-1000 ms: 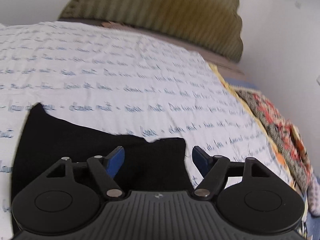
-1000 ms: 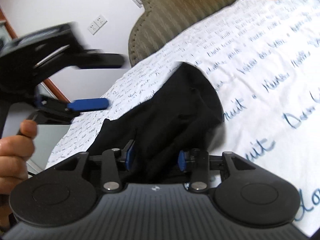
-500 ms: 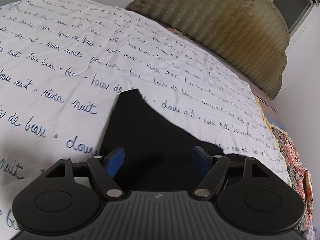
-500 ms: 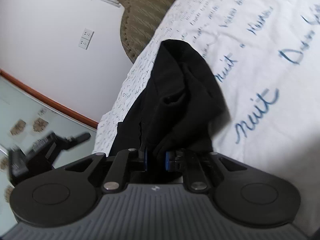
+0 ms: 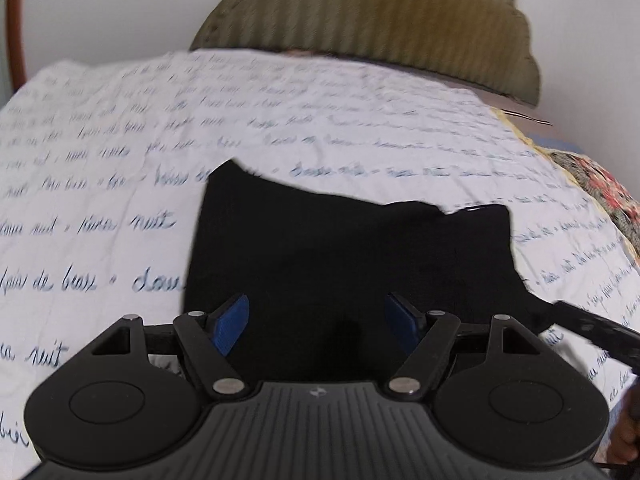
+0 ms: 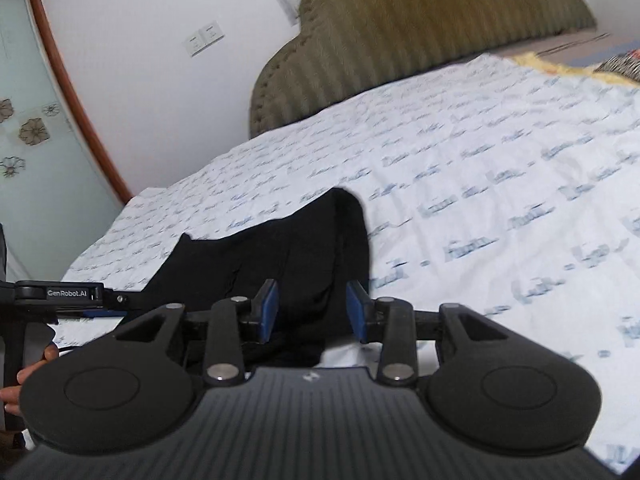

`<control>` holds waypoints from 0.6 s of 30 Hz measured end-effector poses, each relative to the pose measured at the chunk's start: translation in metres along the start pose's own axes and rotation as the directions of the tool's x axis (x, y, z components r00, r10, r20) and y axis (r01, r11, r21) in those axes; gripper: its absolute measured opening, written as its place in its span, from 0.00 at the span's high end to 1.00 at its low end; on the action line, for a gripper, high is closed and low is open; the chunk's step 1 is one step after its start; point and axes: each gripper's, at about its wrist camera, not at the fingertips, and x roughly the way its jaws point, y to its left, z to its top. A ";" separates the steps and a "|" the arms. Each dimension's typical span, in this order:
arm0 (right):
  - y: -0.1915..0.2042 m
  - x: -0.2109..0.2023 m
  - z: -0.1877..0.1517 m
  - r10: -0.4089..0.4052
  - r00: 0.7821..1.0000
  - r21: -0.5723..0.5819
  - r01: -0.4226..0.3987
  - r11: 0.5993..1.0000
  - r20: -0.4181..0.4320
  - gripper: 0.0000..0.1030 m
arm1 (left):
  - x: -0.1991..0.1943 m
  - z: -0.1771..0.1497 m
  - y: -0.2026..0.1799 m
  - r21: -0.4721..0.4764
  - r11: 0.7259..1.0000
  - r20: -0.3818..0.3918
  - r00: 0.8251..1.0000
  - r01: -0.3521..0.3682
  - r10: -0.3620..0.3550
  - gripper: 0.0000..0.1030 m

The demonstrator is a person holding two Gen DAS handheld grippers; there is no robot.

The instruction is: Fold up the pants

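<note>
Black pants [image 5: 344, 252] lie folded in a flat dark patch on the white bedsheet with blue handwriting. My left gripper [image 5: 316, 324] is open, its blue pads wide apart just above the near edge of the pants, holding nothing. In the right wrist view the pants [image 6: 280, 256] lie flat ahead, their far right corner slightly raised. My right gripper [image 6: 312, 308] is open over the near right edge of the pants, with cloth between and below the pads but not pinched.
The bedsheet [image 5: 100, 184] spreads wide on all sides. An olive ribbed headboard [image 5: 380, 16] stands at the far end. A patterned floral cloth [image 5: 600, 196] lies at the bed's right edge. The other gripper shows at the left [image 6: 60, 294].
My right gripper has opened and let go of the pants, which now lie flatter. The left gripper stayed open and shifted over the pants' near edge.
</note>
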 end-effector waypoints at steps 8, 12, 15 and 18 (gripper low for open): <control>0.003 0.014 -0.005 0.010 1.000 -0.032 -0.011 0.999 -0.014 0.90 | 0.020 -0.006 -0.013 0.006 1.000 -0.052 0.999 0.015 -0.014 0.28; 0.000 0.001 -0.006 -0.002 1.000 -0.024 0.002 1.000 0.008 0.94 | 0.018 -0.005 -0.013 0.016 1.000 -0.042 0.999 0.000 0.001 0.28; 0.000 -0.006 -0.011 -0.030 0.999 -0.057 0.029 0.998 -0.014 0.94 | 0.022 -0.006 -0.010 0.018 1.000 -0.055 0.998 -0.008 0.009 0.28; -0.008 0.001 -0.020 -0.051 0.996 -0.048 0.048 0.998 -0.074 0.94 | 0.025 -0.007 -0.007 0.017 1.000 -0.071 0.997 -0.010 0.011 0.28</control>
